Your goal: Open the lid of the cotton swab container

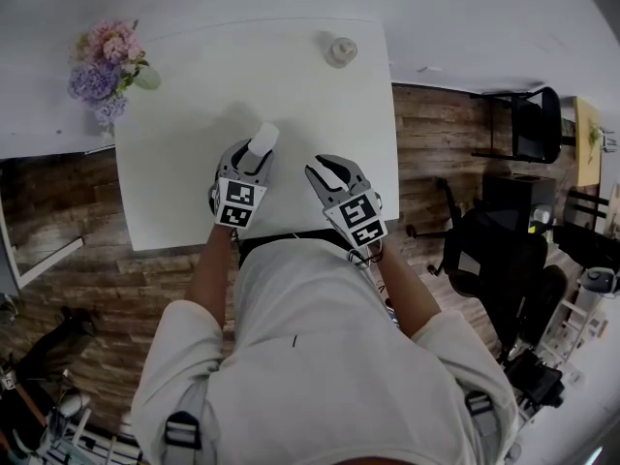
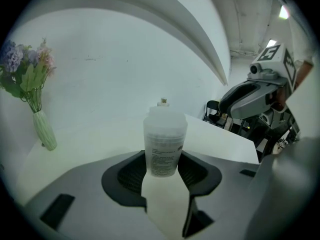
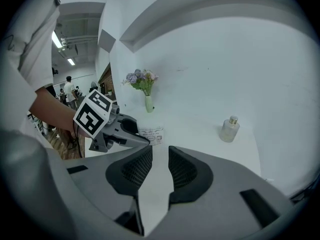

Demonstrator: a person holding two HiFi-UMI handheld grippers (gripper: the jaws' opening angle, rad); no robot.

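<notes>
Cotton swab container (image 2: 165,129), label (image 2: 162,165) print unreadable, clamped in left gripper (image 2: 164,155).

- White tabletop (image 1: 184,114) — open across its middle.
- Pale green vase of pink and purple flowers (image 1: 102,66) blocks the far left corner.
- Small clear glass bottle (image 1: 341,50) — at the far edge.

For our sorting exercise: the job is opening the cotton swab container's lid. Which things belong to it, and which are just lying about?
Job: cotton swab container, left gripper holding it, open right gripper.
Lying about: small glass bottle, flowers in a vase.
</notes>
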